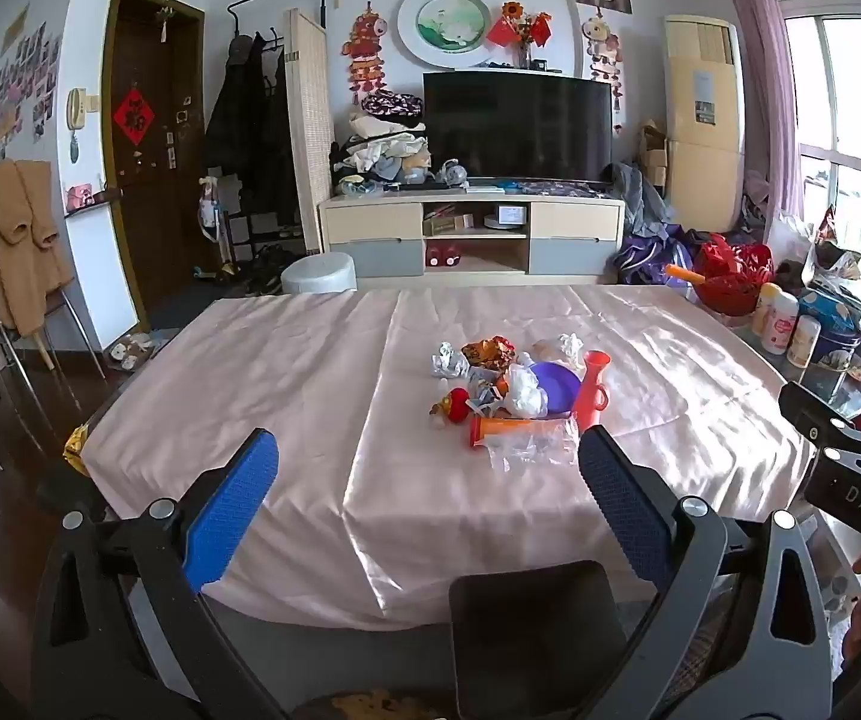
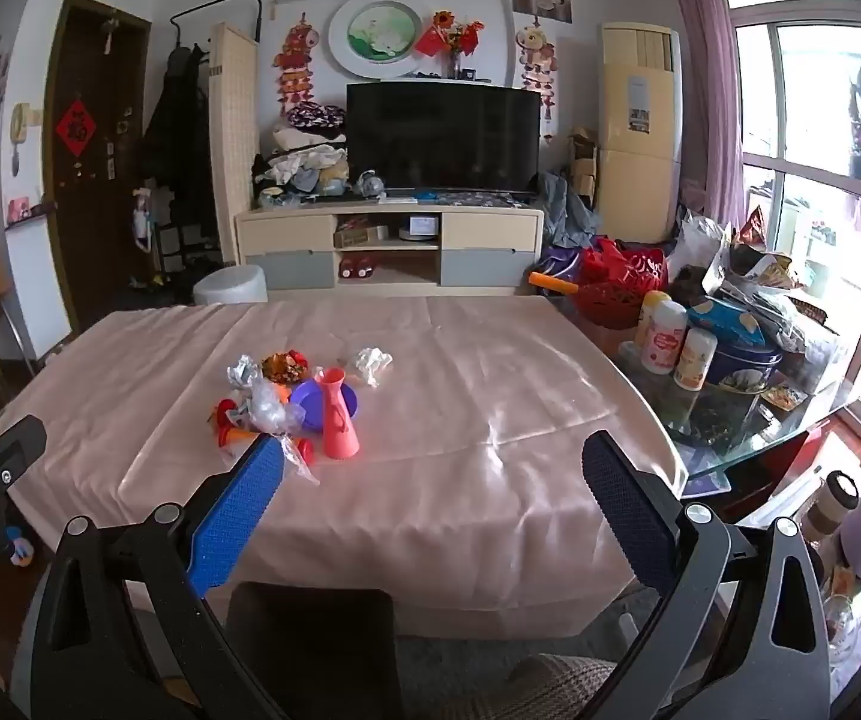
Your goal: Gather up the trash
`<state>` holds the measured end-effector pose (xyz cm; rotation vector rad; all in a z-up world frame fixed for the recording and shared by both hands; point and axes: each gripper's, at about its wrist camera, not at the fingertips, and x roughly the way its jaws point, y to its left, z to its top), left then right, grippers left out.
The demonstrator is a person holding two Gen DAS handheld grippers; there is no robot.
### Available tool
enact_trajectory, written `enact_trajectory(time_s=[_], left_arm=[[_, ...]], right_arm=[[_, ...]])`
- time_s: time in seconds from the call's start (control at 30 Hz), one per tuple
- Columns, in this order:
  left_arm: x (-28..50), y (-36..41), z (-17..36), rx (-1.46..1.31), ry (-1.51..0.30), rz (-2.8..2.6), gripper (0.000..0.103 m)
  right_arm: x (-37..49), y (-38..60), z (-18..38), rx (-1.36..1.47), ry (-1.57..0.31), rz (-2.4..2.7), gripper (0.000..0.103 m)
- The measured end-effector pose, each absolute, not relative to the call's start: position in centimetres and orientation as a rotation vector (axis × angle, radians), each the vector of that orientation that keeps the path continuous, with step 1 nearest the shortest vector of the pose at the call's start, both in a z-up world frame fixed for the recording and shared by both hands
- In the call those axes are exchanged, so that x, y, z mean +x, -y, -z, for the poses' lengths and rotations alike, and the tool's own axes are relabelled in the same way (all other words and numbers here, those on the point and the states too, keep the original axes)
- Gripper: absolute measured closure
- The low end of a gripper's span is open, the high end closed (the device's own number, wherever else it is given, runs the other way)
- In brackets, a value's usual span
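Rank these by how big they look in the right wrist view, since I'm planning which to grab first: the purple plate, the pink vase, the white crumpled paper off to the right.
1. pink vase, nearest the camera, so partly flattered
2. purple plate, partly hidden behind the vase, so the top two are close
3. white crumpled paper, clearly smallest

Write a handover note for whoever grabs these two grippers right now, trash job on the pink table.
Left gripper: open, empty, short of the pile.
Right gripper: open, empty, also hanging back.
Trash sits mid-table on the pink cloth: crumpled white paper lies apart, clear plastic wrappers, foil ball, snack wrapper, clustered around the purple plate and red vase.
Done: nothing collected.
Left: everything; no bin visible in either view.
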<state>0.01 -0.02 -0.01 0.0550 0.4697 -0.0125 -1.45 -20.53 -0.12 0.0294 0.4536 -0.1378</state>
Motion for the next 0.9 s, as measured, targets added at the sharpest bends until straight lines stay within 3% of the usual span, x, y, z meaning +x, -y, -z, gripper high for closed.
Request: enact_trajectory(time_s=[0.9], left_arm=[[-0.1,0.0,-0.7,0.062,-0.451,0.006,0.008]], right_arm=[[-2.2,20.4,-0.5,0.054,-0.423,0.115,0.003]])
